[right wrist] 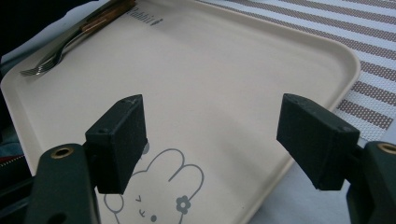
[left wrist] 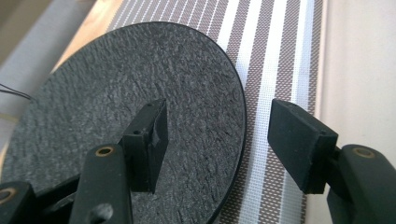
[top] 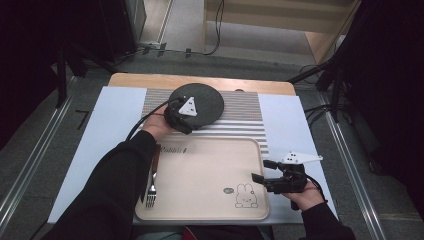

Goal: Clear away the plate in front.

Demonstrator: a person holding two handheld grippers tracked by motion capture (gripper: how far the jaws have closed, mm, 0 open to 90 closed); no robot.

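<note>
Item: black textured round plate (top: 196, 103), on the striped placemat (top: 247, 114) beyond the rabbit tray (top: 210, 175).
Likely rigid, thin, gritty; take by rim. Left gripper (left wrist: 217, 140) fingers straddle its edge, unclenched; right gripper (right wrist: 210, 140) released, empty.

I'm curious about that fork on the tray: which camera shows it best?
The high view: the fork lies whole along the left rim of the beige tray, tines toward the person. The right gripper view catches it far off at the tray's corner, slightly blurred. The left gripper view looks at a black plate instead.
</note>
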